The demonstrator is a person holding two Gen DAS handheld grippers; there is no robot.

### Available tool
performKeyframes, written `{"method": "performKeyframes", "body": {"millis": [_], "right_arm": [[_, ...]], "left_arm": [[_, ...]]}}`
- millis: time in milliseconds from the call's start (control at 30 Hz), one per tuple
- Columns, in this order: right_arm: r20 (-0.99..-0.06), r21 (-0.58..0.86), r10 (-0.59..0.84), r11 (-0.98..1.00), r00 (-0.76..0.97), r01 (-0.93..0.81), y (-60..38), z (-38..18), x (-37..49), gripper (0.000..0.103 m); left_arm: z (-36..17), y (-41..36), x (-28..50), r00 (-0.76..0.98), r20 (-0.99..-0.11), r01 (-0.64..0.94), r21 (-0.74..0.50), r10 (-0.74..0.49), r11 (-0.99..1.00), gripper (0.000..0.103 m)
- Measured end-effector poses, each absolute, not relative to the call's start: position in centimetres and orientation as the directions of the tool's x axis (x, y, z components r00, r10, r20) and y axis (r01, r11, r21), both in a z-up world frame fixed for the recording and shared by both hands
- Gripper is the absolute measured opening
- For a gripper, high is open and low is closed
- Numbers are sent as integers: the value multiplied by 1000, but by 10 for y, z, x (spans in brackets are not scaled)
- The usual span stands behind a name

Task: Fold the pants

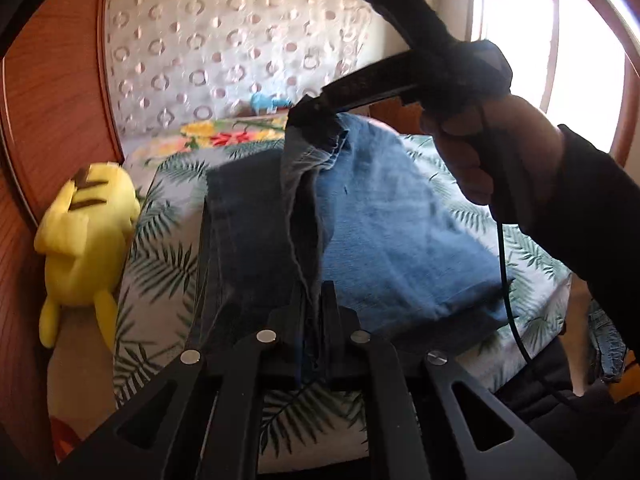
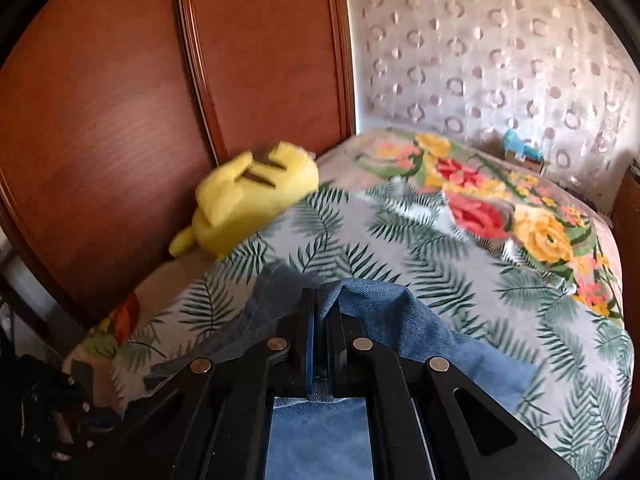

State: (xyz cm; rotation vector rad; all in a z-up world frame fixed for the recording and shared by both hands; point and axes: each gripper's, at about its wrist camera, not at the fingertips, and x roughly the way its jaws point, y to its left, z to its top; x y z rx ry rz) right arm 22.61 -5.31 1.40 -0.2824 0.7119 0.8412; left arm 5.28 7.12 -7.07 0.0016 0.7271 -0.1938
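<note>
From the left wrist camera, the left gripper (image 1: 316,300) has its jaws nearly together, pinching a bunched edge of the jeans (image 1: 384,232), with denim running between the pads. The jeans hang lifted above the bed (image 1: 168,248), which wears a palm-leaf sheet, and they spread out toward its right side. Farther along the bed, the right gripper (image 1: 310,114) clamps another edge of the same jeans, raised over the bed; the person's right hand (image 1: 480,148) holds its handle, a dark sleeve (image 1: 592,208) behind it. A yellow plush toy (image 1: 86,240) lies at the bed's left edge, against the wooden wardrobe (image 1: 52,92). A window (image 1: 560,48) glows beyond the bed's right side

From the right wrist camera, the right gripper (image 2: 322,312) is closed tight on a fold of the jeans (image 2: 416,328), which drape from the pads onto the near part of the bed (image 2: 460,264). The plush toy (image 2: 248,196) rests at the bed's left edge beside the wardrobe (image 2: 120,112). A patterned curtain (image 2: 500,52) hangs behind the bed's far end
</note>
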Motion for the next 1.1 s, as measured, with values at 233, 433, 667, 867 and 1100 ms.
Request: {"method": "performKeyframes", "body": {"millis": [233,433,667,867,1100], "right_arm": [[-727,16,520,667,450,-745,-8,0,236,4],[-733,16,506,681,455,-733,-5,4,233,4],[-691,21,546,670,473,-742,-19,9,223,46],[-630,23,581,677,515,-736,-50,28,207,50],[-596,-11,551,721,584,-693,-122,17,175,51]], "left_arm": [[-84,79,50,734,-658,145,-90,-169,985,8],[-86,80,48,733,-660,139,-90,-164,986,9],[-80,79,46,761,-634,138,-50,-138,989,31],[-80,78,50,755,-643,137,-45,-134,990,42],[-86,81,57,746,-657,119,-32,-111,992,48]]}}
